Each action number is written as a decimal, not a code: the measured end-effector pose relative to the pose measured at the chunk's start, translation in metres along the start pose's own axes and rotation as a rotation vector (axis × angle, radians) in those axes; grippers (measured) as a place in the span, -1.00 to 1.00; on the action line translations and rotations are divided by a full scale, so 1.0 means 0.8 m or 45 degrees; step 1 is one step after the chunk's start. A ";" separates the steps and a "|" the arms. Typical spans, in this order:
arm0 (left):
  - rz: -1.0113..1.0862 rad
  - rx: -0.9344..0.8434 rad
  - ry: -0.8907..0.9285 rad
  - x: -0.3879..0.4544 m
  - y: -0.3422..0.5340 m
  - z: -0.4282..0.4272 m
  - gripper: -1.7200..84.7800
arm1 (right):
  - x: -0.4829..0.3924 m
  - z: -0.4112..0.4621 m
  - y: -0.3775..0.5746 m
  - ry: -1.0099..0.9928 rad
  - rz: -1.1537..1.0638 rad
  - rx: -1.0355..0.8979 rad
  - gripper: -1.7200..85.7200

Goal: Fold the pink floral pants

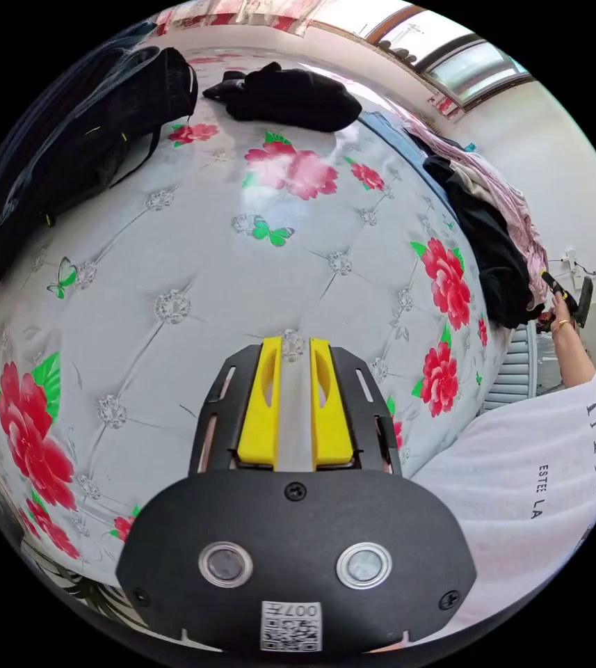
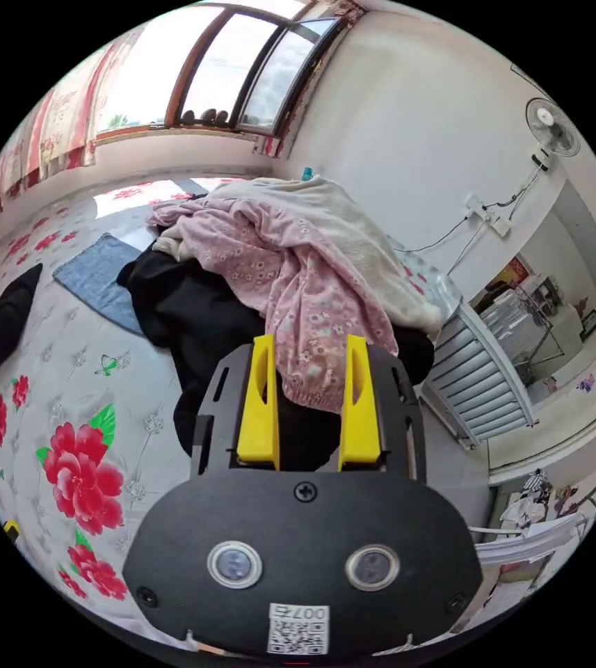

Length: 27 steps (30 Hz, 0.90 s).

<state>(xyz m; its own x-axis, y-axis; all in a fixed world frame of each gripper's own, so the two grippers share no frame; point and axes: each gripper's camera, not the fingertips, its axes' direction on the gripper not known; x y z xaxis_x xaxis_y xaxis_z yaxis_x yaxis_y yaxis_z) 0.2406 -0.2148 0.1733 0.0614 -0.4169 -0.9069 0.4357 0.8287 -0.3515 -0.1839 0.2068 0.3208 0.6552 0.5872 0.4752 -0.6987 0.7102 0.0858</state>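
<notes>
**Pink floral pants on the pile, both grippers empty**

The left gripper hangs over the mattress, the white tufted one with the big red flowers and green butterflies. Its yellow jaws sit with only a narrow gap between them, nothing in there, just bare mattress showing through. In the left gripper view there's a black garment lying at about 12 o'clock, a dark bag or jacket at 10 o'clock, and a heap of clothes at 2 o'clock near the mattress edge. At 3 o'clock the person's hand holds the other gripper, and their white T-shirt fills the 4 o'clock side.

The right gripper has its jaws spread well apart, not clamped on anything. The pink floral pants are draped over the top of the heap, and the elastic cuff hangs down right between the jaw tips at dead centre; can't tell if it's touching them. Under the pants is a black garment, a cream blanket-ish thing lies over the heap at 1 o'clock, and a blue towel lies flat at 10 o'clock. Window at 11 o'clock, wall fan at 2 o'clock.
</notes>
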 end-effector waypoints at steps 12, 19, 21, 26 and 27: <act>0.283 0.113 0.163 0.120 0.038 -0.047 -0.78 | -0.061 -0.040 0.104 -1.034 -0.274 -0.181 -0.97; 0.250 0.215 0.228 0.093 0.115 -0.099 -0.70 | -0.206 -0.194 0.221 -1.840 -0.881 -0.331 -0.97; 0.178 0.244 0.254 0.072 0.135 -0.114 -0.70 | -0.228 -0.231 0.241 -2.000 -1.076 -0.369 -0.97; 0.015 0.357 0.280 0.011 0.195 -0.167 -0.77 | -0.231 -0.312 0.297 -2.092 -1.582 -0.290 -0.97; 0.008 0.361 0.280 0.007 0.199 -0.171 -0.81 | -0.230 -0.316 0.303 -2.085 -1.612 -0.281 -0.97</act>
<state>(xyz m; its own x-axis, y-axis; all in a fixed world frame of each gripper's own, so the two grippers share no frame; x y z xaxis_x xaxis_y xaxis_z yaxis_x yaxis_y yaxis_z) 0.1873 -0.0337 0.0805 -0.1160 -0.2962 -0.9481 0.6699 0.6814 -0.2949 -0.4010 0.3691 0.0331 -0.2501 -0.8695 0.4258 -0.0513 0.4511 0.8910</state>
